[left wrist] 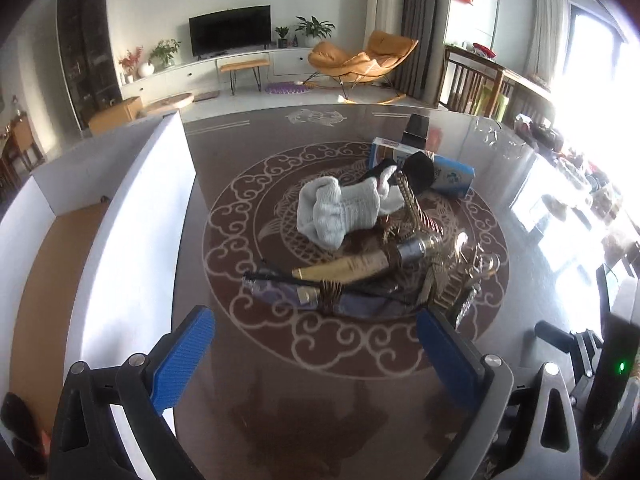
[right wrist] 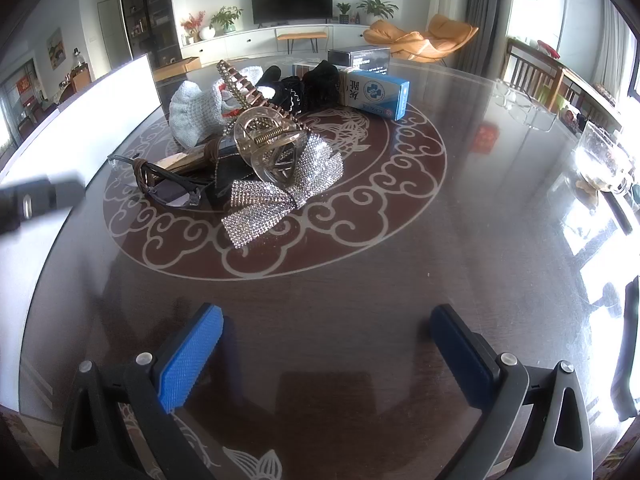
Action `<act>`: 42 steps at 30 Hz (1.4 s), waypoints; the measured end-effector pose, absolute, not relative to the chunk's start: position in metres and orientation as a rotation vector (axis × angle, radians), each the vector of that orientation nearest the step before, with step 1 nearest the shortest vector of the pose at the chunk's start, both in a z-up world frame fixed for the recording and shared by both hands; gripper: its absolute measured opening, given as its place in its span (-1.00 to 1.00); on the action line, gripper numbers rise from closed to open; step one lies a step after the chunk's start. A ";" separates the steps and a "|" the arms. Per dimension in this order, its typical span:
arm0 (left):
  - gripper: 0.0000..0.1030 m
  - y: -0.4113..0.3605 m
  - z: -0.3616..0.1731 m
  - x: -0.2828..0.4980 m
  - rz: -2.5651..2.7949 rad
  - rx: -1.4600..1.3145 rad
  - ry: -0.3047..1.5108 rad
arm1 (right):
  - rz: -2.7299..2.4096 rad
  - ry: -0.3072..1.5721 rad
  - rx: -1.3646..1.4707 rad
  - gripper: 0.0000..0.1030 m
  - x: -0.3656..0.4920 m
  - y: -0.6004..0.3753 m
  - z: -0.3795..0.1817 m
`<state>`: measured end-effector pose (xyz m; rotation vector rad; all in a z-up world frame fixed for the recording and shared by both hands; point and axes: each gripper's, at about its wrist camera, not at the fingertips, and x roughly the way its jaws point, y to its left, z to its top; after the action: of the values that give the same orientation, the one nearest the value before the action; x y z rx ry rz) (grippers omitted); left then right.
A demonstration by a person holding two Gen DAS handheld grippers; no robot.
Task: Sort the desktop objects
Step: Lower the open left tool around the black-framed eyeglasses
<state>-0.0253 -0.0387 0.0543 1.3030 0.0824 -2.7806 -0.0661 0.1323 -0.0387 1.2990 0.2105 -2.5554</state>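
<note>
A pile of small objects lies on the round glass-topped table (left wrist: 248, 184). In the left wrist view it holds a white knitted sock (left wrist: 344, 208), a gold tube (left wrist: 344, 268), glasses (left wrist: 288, 284), hair clips and a blue box (left wrist: 452, 174). In the right wrist view I see a rhinestone bow (right wrist: 280, 196), a clear claw clip (right wrist: 268, 140), the white sock (right wrist: 192, 112), black fabric (right wrist: 304, 84), glasses (right wrist: 172, 188) and the blue box (right wrist: 378, 94). My left gripper (left wrist: 316, 348) is open and empty, just short of the pile. My right gripper (right wrist: 328, 344) is open and empty, nearer the table's edge.
A white open box with a brown bottom (left wrist: 132, 216) stands at the table's left; it also shows in the right wrist view (right wrist: 80, 120). A dark box (right wrist: 360, 58) stands behind the pile. A glass cup (right wrist: 600, 160) sits at the right.
</note>
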 end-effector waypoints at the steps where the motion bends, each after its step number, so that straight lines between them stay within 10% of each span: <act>1: 0.98 -0.036 0.053 -0.033 -2.779 1.317 0.078 | -2.555 0.210 1.299 1.00 -0.066 0.132 -0.039; 11: 0.98 -0.001 0.018 -0.095 -2.705 1.561 -0.407 | -2.556 0.211 1.298 1.00 -0.067 0.132 -0.039; 29: 0.99 -0.025 0.039 -0.057 -2.760 1.904 -0.012 | -2.554 0.185 1.288 1.00 -0.066 0.133 -0.037; 42: 1.00 -0.026 -0.011 -0.073 -2.618 1.858 -0.313 | -2.556 0.165 1.281 1.00 -0.065 0.135 -0.036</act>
<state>-0.0734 -0.0259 -0.0108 1.8577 -0.3126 -2.6180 -0.0652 0.1350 -0.0357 1.2812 0.1653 -2.5556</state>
